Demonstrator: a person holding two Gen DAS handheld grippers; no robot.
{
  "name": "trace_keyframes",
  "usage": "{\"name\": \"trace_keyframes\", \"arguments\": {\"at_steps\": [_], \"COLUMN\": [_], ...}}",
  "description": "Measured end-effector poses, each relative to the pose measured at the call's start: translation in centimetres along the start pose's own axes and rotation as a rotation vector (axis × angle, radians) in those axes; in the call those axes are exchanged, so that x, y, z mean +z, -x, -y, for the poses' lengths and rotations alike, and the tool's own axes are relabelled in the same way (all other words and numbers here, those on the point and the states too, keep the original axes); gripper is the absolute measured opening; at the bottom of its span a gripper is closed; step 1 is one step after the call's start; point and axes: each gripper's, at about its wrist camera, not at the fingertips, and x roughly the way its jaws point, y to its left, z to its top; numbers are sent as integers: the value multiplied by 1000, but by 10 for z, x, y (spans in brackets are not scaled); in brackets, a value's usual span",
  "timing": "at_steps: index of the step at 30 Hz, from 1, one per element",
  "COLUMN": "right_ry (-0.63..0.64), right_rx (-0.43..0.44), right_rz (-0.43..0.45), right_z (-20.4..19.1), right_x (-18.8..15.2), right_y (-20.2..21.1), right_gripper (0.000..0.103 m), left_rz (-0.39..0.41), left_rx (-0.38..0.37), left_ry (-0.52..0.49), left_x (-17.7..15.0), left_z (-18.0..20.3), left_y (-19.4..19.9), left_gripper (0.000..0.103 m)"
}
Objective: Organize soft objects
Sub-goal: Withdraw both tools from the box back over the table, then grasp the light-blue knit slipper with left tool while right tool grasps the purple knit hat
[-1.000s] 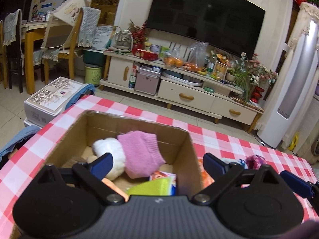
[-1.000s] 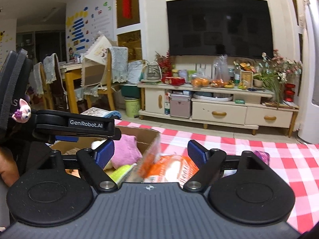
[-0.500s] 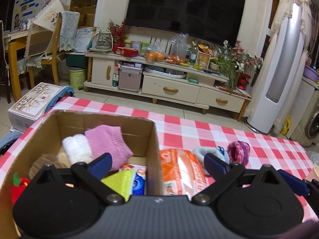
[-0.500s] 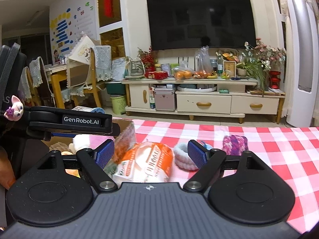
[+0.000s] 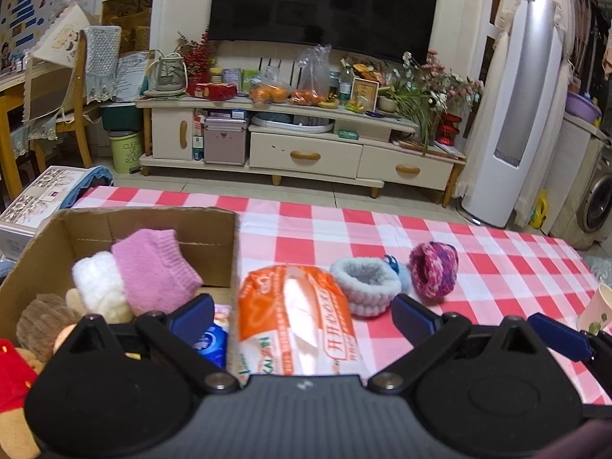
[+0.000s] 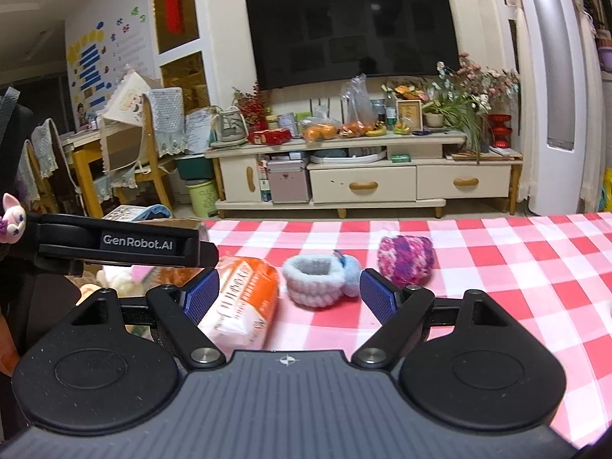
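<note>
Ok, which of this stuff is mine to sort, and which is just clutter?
Job:
cardboard box
pink knit hat, inside it
orange packet
grey-white knit ring
purple knit ball

Clutter:
paper cup
TV stand
green bin

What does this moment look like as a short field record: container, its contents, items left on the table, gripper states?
container: cardboard box, open, on the checked tablecloth
in box: pink knit piece, white fluffy item, brown plush
outside box: orange packet, grey-white knit ring, purple-pink knit ball
left gripper: open, empty
right gripper: open, empty
</note>
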Motion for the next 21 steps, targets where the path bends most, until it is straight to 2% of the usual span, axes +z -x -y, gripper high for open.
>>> {"name": "trace_keyframes", "arguments": {"at_steps": [21], "right_ry": [-164], "right_rx": [-99], "right_rz": [-51], "right_z": [29], "right_x": [-21], "right_y": [-9], "right_gripper": [101], "left_rz": [-48], "left_rx": [-8], "left_ry": [-110], "left_x": [-14], "left_z": [53], "left_y": [-31], "left_gripper": [99]}}
